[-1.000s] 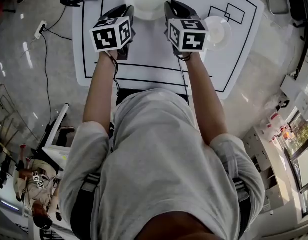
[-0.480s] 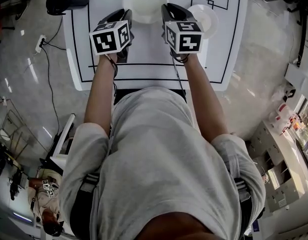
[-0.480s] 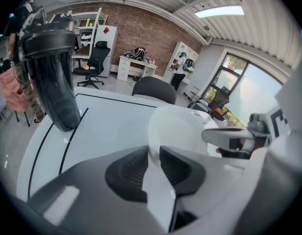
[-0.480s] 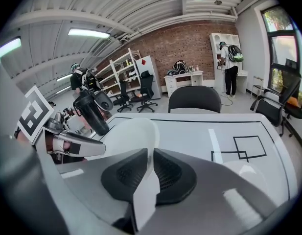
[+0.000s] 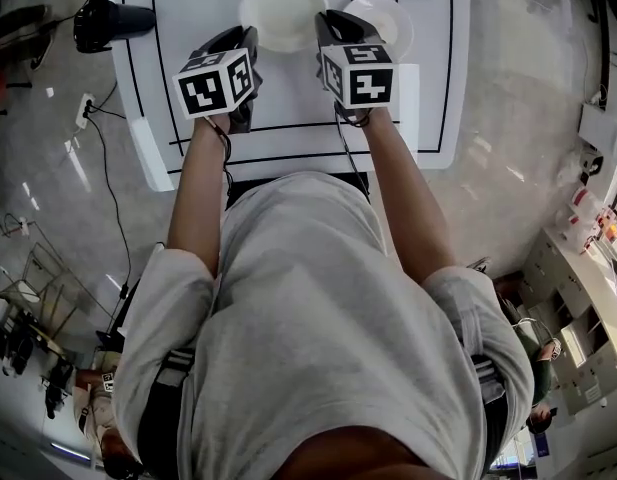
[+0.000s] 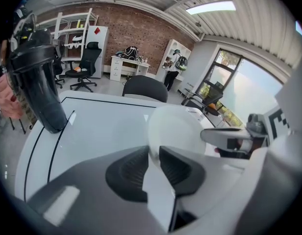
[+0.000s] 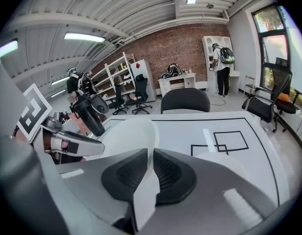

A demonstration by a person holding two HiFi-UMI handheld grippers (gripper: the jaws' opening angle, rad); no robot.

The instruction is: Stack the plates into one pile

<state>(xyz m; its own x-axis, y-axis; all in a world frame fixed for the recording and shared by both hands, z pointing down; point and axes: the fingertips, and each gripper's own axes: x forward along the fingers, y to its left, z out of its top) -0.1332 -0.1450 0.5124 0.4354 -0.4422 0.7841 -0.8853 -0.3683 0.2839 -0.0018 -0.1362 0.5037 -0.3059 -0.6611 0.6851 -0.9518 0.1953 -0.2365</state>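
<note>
White plate (image 5: 283,8), opposite rim edges tight between fingers of left gripper (image 6: 153,153) and right gripper (image 7: 151,153).

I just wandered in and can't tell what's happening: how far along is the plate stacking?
Done: nothing is piled yet. In hand: the large white plate, with the left gripper clamped on one rim and the right gripper on the opposite rim. Left: bringing it together with the smaller plate, which sits alone on the white table beside it.
</note>
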